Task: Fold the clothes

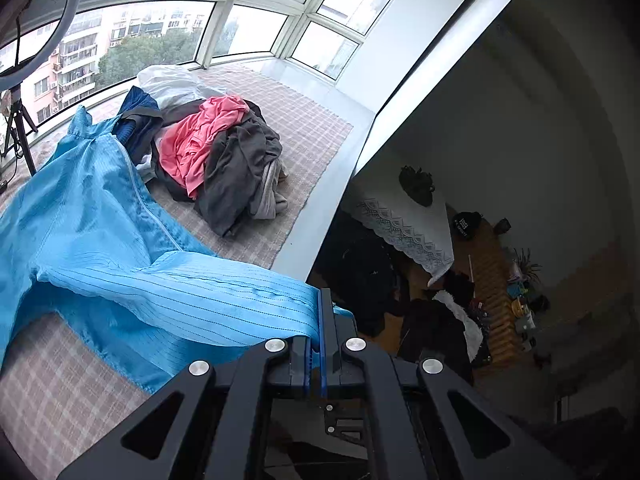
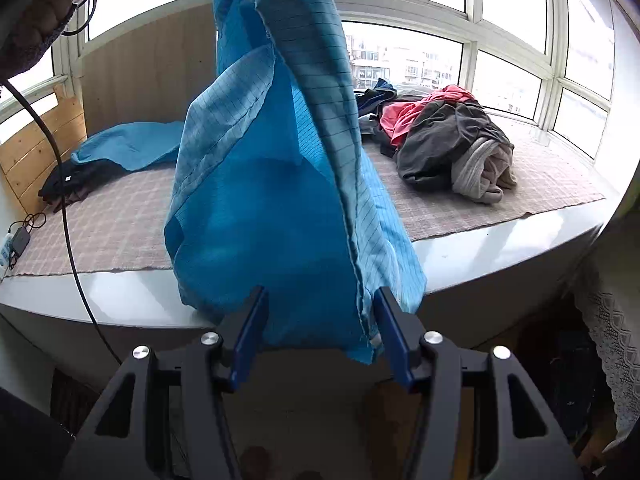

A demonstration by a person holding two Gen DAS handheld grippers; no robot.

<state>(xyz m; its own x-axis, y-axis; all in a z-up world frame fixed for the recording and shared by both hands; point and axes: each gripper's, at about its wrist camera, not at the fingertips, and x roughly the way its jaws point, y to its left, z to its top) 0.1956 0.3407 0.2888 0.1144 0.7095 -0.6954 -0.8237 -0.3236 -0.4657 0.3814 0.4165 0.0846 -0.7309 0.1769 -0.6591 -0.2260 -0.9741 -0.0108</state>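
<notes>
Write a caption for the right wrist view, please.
Open right gripper approaches hanging blue garment; clothes pile waits behind.

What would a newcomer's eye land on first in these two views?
The bright blue striped garment dominates: it hangs in front of the open right tongs, while the left tongs are shut on one of its edges. Behind it, on the checked mat by the bay window, sits a heap of unfolded clothes topped by a pink garment.
</notes>
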